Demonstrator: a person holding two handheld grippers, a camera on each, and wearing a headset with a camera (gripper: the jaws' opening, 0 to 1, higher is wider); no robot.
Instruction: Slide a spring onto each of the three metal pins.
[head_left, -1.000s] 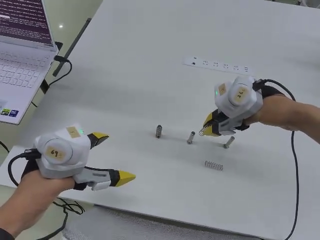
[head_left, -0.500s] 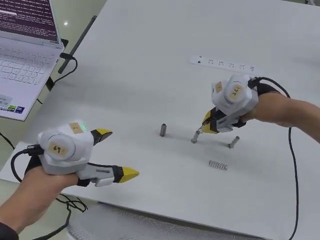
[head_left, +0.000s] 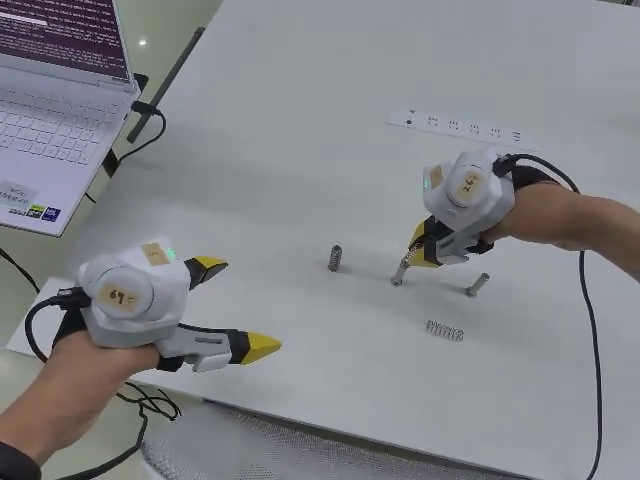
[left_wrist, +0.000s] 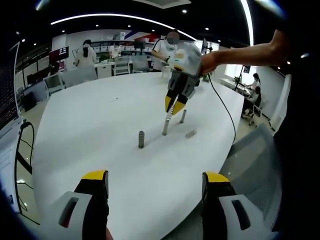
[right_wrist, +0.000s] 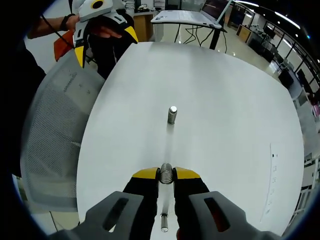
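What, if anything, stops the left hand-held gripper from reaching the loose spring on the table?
Probably nothing, so yes: the left hand-held gripper is open, and bare table lies between it and the loose spring.

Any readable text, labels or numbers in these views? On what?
"69", probably: round sticker on the left gripper.
Right gripper sticker: two digits, too blurred to read.
Laptop screen text and palm-rest stickers: too small to read.

Three pins (head_left: 477, 285), three springs (head_left: 444, 330), two tools (head_left: 236, 306)
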